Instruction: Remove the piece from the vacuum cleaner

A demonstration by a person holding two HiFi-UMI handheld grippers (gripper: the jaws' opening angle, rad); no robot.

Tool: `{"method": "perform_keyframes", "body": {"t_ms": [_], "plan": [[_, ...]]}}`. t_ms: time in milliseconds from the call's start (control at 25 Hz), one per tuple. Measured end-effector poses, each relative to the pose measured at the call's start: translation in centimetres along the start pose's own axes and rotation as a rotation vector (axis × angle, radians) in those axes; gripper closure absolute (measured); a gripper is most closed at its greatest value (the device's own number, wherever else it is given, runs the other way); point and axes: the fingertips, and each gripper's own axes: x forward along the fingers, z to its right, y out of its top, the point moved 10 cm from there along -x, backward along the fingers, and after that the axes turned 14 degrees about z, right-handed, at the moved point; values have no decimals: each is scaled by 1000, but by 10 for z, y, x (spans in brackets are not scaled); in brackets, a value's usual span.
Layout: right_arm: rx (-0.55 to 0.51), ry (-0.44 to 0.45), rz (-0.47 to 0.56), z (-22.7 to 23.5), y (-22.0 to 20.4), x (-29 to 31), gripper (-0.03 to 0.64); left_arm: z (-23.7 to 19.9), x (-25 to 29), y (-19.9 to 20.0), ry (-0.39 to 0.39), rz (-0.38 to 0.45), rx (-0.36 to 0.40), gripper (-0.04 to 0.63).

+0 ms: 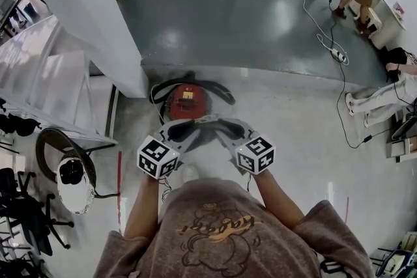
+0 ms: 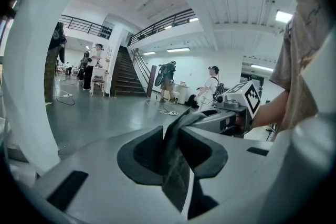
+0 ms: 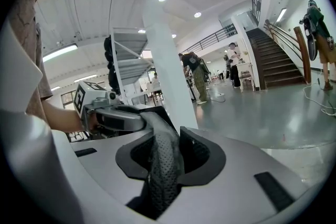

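Only the head view shows the red vacuum cleaner (image 1: 187,101), on the floor at twelve o'clock from the person. The dark piece (image 1: 199,125) lies across the cleaner's six-o'clock edge, its long axis running nine to three. Only the gripper views show the grip. The left gripper (image 2: 176,152) is clamped on a smooth fold of the piece, the right gripper (image 3: 163,157) on a perforated stretch.

A large open hall, with polished grey floor (image 1: 260,16), wide staircase (image 2: 125,80), railed gallery (image 2: 163,21) and trailing extension leads (image 1: 338,55).
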Motion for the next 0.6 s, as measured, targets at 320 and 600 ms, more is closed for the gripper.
{"method": "perform_keyframes", "body": {"t_ms": [320,600], "plan": [[4,5,-4,0,-2,1,531,0,-1,-1,6,-6,-2,506],[5,8,-10,1,2,1,531,1,1,2,8,-8,-11,506]]}}
